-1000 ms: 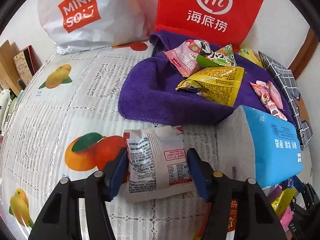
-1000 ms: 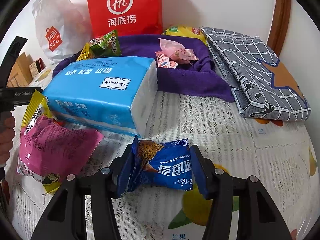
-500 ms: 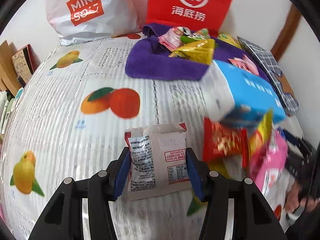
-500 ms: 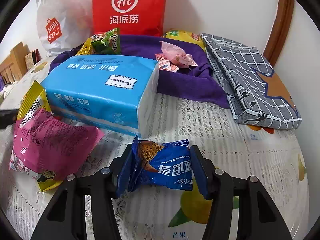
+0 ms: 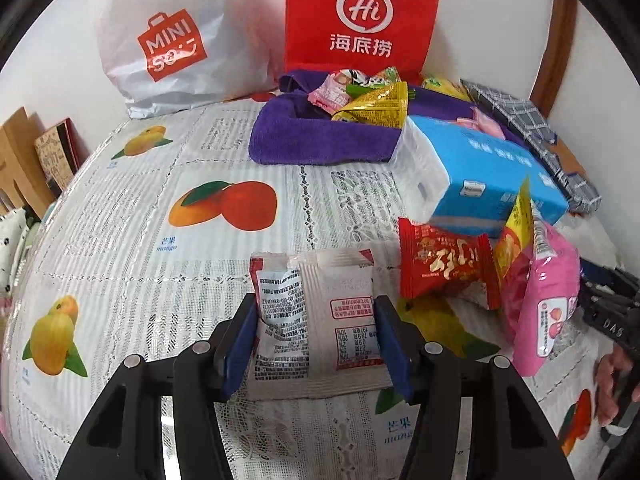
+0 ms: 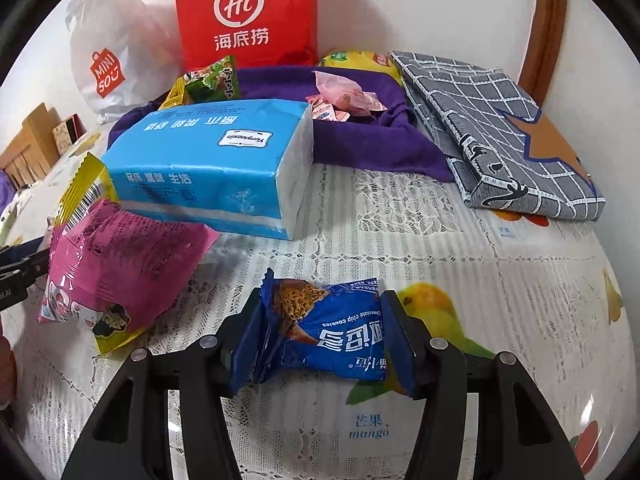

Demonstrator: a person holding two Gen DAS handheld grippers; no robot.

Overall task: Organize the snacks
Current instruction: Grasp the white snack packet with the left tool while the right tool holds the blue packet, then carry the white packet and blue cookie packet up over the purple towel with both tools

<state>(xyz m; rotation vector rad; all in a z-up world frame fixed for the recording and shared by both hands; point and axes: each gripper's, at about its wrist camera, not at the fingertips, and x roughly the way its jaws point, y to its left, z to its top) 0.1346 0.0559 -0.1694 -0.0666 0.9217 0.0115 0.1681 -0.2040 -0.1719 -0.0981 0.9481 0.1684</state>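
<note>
My left gripper [image 5: 316, 304] holds a white snack packet [image 5: 320, 328] by its two sides, just above the fruit-print tablecloth [image 5: 160, 280]. Its jaws are opening while the pads still touch the packet. To the right of it lie a red snack packet [image 5: 444, 268] and a pink snack bag [image 5: 548, 292]. My right gripper [image 6: 323, 300] is shut on a blue chocolate chip cookie packet [image 6: 332, 332] low over the cloth. A purple towel [image 5: 320, 140] at the back carries several snacks.
A blue tissue pack [image 6: 208, 164] lies between the towel and the pink snack bag [image 6: 120, 256]. A red carrier bag [image 5: 360, 16] and a white shopping bag [image 5: 168, 40] stand against the wall. A folded grey checked cloth [image 6: 500, 128] lies at the right.
My left gripper has carried the white packet back from the purple towel to a spot beside the red and pink packets. The right gripper and its cookie packet have stayed put.
</note>
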